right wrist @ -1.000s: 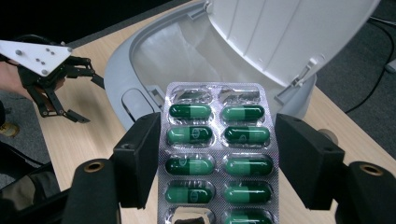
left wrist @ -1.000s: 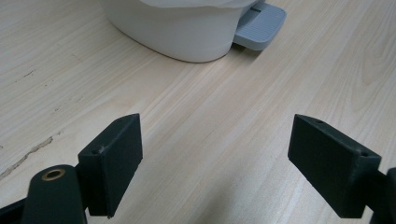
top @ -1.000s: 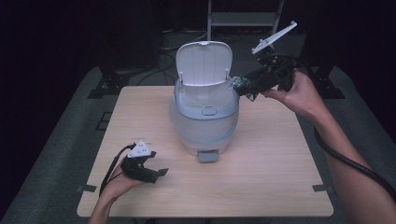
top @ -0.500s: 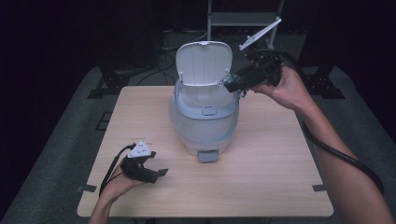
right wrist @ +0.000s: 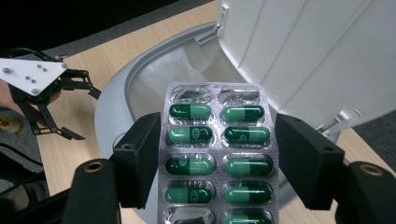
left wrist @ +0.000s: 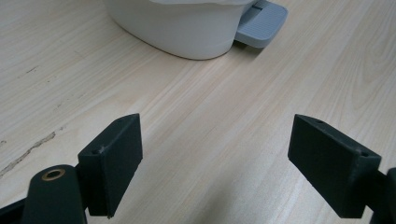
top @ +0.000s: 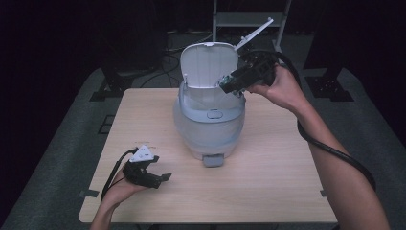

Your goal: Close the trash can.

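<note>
Right gripper [right wrist: 215,168] jaws clamp blister pack [right wrist: 215,163] edgewise, pack above pedal bin [top: 209,125] opening. Left gripper [left wrist: 233,168] jaws wide, empty, near bin's pedal. Release early: your pack clips bin's rim, falls outside.

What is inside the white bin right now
Past the rim of the white bin, a pale liner lines the hollow. The blister pack in the right tool covers most of the opening, so the bottom stays hidden.

Dark room, grey floor [top: 62,158], pale wooden table [top: 268,182], metal rack [top: 249,19]
</note>
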Demonstrator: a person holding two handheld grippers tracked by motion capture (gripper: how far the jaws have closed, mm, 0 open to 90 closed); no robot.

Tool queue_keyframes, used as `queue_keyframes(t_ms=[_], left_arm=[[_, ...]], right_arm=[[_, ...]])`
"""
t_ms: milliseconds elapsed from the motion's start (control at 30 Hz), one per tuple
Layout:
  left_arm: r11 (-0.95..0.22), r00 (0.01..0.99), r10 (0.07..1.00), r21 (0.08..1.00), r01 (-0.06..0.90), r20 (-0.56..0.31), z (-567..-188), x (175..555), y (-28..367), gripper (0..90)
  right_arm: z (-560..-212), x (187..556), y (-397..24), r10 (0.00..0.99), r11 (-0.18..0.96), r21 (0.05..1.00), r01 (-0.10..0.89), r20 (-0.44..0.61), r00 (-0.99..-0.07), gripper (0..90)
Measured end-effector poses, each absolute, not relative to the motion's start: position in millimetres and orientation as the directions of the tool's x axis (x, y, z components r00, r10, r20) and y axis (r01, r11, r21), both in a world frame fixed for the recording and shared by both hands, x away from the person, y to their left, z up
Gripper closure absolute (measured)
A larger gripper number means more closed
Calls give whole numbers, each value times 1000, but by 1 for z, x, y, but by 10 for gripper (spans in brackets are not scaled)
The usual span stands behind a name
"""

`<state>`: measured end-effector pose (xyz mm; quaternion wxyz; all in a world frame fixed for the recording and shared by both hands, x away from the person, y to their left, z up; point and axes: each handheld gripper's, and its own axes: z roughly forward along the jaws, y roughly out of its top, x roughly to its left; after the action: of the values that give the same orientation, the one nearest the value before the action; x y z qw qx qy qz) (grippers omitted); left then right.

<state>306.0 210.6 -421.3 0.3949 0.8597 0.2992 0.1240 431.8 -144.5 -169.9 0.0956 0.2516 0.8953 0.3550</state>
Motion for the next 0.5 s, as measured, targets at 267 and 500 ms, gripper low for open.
queue_keyframes(t_ms=[267,500], left_arm=[[-508,792,611,754,416,-25,-421,306,210,169],[-512,793,609,751,417,-24,-422,306,210,169]], right_arm=[[-174,438,-134,506,634,675,377,7,-863,325],[-176,442,-128,498,639,673,373,8,-867,325]])
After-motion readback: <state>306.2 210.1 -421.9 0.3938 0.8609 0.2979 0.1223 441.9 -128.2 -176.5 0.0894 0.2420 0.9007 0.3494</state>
